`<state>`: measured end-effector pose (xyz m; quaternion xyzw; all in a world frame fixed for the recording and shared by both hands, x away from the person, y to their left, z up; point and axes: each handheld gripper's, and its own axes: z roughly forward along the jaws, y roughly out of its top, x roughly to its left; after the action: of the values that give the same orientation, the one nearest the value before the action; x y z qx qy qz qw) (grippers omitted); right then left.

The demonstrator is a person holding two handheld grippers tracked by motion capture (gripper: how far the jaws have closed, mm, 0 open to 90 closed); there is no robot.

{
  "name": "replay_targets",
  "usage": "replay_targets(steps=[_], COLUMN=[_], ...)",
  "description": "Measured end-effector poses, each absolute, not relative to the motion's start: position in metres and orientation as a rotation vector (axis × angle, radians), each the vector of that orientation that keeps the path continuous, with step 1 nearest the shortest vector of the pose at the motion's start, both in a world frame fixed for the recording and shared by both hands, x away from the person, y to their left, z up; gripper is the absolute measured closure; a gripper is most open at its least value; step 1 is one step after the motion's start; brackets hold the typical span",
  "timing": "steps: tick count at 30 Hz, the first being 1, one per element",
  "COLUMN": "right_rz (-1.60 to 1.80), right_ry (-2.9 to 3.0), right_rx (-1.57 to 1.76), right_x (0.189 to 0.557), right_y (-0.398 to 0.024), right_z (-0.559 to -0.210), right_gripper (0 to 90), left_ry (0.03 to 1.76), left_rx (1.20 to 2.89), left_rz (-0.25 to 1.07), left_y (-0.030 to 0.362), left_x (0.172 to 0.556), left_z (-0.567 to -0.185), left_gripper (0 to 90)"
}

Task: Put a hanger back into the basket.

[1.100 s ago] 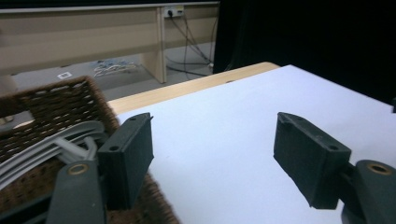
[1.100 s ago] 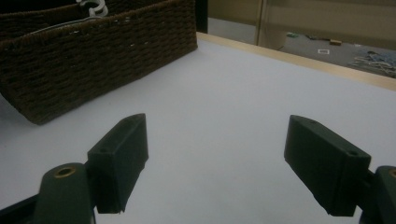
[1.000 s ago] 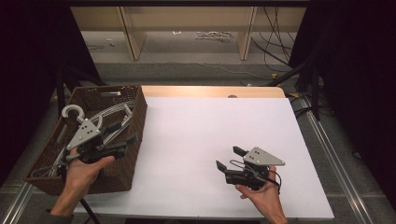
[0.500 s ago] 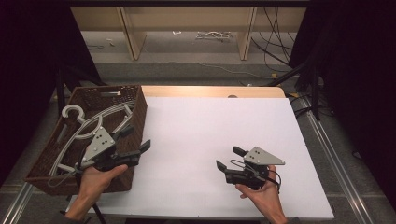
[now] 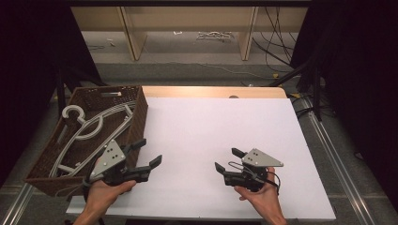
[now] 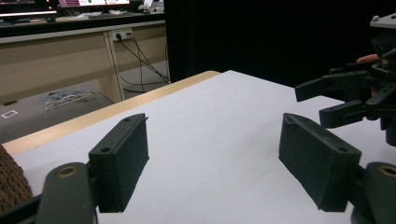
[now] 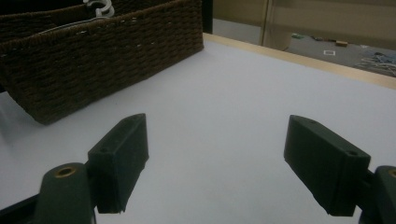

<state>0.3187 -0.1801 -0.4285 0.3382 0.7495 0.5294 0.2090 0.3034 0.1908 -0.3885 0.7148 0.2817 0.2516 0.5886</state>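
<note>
A brown wicker basket (image 5: 140,108) stands at the table's left edge with several grey clothes hangers (image 5: 89,129) lying in it. My left gripper (image 5: 149,152) hovers just right of the basket's near corner, over the white tabletop. Its jaws have just been opening and stand wide, with nothing between them (image 6: 212,154). My right gripper (image 5: 225,158) rests low at the front right, open and empty (image 7: 215,163), pointing left toward the basket (image 7: 102,51). A hanger hook (image 7: 99,5) pokes above the basket rim. The right gripper (image 6: 345,100) also shows in the left gripper view.
The white tabletop (image 5: 211,122) stretches between and beyond both grippers, ending in a wooden strip (image 5: 211,91) at the far edge. Beyond it are wooden shelf legs (image 5: 133,40) and floor cables (image 5: 274,33). A metal rail (image 5: 328,150) runs along the right side.
My left gripper has moved right and slightly down, from above the basket out over the white tabletop. The right gripper has stayed put.
</note>
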Motion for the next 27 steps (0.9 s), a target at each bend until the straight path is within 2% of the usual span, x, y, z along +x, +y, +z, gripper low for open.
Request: replay_targets(steps=[3,6,15,19,27], right_rz=[1.478,1.483,1.494,1.491,1.492], right_ry=[2.095,2.074,2.086,2.093,2.125], right_rx=[0.963,0.962,0.963,0.971,0.969], right_x=[0.317,0.317,0.306,0.301,0.285], right_y=[-0.180,-0.181,-0.182,-0.182,-0.183], right_z=[-0.427,-0.427,-0.427,-0.427,-0.433], right_gripper=[22.5,16.6,16.7,16.6,16.4], left_ry=[0.654,0.648,0.640,0.601,0.609], left_rx=[1.658,1.664,1.670,1.713,1.726], left_rz=[0.560,0.529,0.490,0.572,0.584], left_y=[0.188,0.185,0.177,0.177,0.184], left_x=[0.301,0.300,0.297,0.297,0.285], left_z=[-0.393,-0.401,-0.417,-0.423,-0.426], left_gripper=[21.4,15.4,15.7,15.7,15.7])
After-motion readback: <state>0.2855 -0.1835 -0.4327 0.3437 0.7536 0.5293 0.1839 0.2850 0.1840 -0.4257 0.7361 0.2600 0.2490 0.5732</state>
